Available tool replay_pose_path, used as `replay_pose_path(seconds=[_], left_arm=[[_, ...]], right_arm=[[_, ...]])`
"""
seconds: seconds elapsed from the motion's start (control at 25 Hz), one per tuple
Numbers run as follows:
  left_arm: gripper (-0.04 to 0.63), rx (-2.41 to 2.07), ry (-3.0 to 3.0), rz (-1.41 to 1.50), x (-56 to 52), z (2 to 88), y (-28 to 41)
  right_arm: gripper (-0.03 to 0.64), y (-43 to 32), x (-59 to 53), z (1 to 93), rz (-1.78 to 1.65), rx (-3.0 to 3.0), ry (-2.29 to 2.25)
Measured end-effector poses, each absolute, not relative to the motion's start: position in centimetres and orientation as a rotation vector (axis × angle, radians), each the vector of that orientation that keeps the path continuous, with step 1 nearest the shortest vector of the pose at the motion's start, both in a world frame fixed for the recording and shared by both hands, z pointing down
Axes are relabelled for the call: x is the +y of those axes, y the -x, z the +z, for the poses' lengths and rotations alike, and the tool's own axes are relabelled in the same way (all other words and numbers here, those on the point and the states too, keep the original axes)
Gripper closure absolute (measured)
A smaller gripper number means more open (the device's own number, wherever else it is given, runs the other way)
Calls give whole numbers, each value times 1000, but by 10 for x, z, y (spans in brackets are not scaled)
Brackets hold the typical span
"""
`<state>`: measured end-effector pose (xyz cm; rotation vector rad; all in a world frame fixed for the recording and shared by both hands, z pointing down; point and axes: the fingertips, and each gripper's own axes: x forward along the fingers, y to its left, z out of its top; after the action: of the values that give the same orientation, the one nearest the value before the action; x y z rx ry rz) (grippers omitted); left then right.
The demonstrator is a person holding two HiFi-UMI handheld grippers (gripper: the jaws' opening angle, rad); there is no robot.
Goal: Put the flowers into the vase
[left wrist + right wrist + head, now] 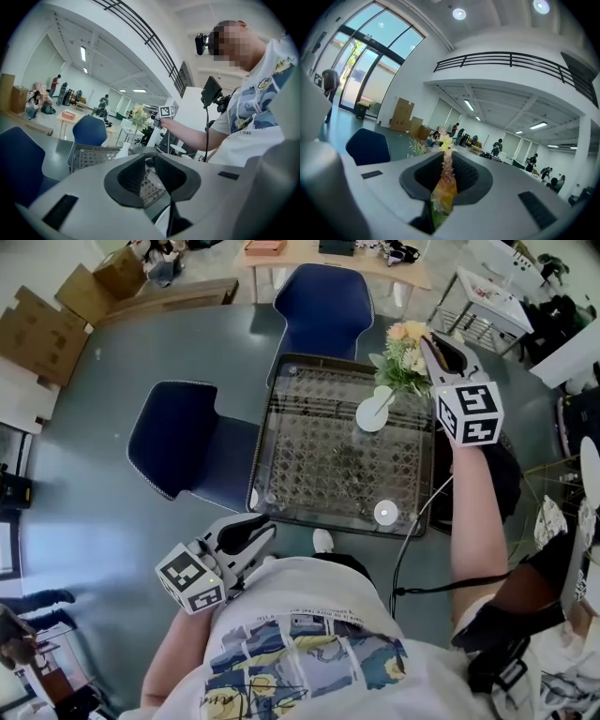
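Right gripper [429, 345] fingers are clenched on the flowers [403, 357], bundle pinched thin between them, blooms poking out past the fingertips. The vase [373, 413] stands on the tabletop [309, 474], below and beside those fingers, not touching. My call: tip the stems down, line them up over the vase mouth, lower slowly, and release only once they're inside. Left gripper [251, 535] fingers are clenched on nothing, well apart from the vase. The stem ends are hidden behind the blooms. The right gripper view misses the vase entirely. Mouth width is hard to judge.
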<state>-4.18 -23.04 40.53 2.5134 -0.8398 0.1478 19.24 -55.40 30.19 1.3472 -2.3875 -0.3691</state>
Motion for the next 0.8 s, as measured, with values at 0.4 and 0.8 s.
replay_pose_path(seconds=[0.4, 0.8], left_arm=[[537, -903, -2499, 153, -247, 401, 24], [537, -990, -2433, 171, -260, 407, 7]], right_arm=[[561, -220, -593, 317, -471, -2350, -1394], [560, -212, -603, 392, -442, -2393, -1295]])
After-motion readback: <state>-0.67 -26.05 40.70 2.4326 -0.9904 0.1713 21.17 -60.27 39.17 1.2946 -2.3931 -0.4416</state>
